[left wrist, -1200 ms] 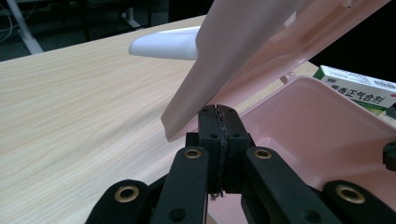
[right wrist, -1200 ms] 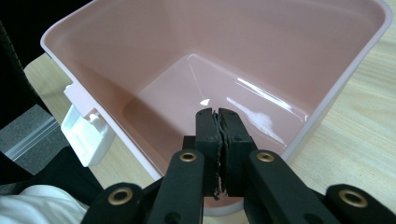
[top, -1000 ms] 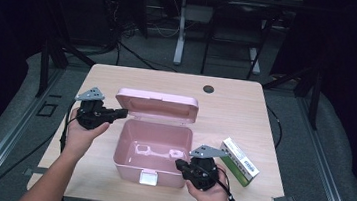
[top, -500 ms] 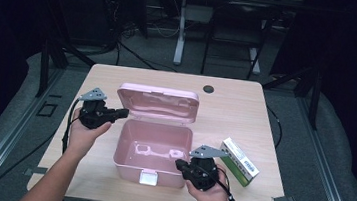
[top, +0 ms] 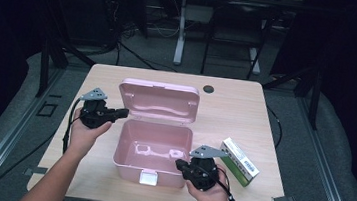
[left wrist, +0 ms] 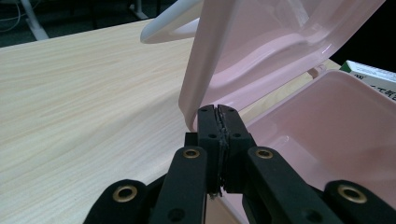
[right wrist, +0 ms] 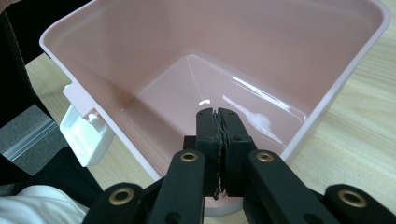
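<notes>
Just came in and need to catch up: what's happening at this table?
A person works at a wooden table with tongs in each hand, around an open pink box. Its lid stands raised and nothing lies inside. The left tongs are shut, their tips at the lid's left edge. The right tongs are shut too, at the box's front right corner. A green and white carton lies on the table right of the box, not in it yet.
</notes>
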`<action>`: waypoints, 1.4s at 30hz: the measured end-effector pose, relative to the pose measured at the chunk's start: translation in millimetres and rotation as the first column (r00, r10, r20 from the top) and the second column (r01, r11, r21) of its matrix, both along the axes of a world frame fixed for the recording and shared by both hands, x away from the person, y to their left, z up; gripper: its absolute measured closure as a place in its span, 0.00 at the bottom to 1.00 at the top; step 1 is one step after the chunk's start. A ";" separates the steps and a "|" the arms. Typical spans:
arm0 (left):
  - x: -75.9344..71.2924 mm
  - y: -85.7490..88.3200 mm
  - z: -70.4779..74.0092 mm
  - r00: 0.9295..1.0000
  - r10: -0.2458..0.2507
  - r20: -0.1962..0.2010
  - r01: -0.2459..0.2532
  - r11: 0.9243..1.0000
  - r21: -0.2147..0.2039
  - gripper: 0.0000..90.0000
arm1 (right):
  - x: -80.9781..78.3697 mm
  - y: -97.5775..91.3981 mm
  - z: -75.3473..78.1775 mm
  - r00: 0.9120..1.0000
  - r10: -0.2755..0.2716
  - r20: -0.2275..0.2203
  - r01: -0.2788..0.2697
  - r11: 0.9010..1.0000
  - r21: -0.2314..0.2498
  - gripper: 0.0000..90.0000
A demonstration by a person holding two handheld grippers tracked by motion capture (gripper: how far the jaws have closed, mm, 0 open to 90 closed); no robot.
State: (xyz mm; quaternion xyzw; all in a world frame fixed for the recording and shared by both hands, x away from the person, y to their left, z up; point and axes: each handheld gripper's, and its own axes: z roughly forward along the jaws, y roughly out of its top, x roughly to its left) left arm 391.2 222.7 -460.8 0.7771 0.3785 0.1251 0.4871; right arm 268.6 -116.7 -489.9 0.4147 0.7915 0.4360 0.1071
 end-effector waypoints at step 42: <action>9.9 5.5 -16.9 0.994 0.020 -0.109 -0.025 0.999 -0.041 0.88 | 0.3 -1.5 -0.9 1.000 0.003 -0.003 -0.003 1.000 0.015 1.00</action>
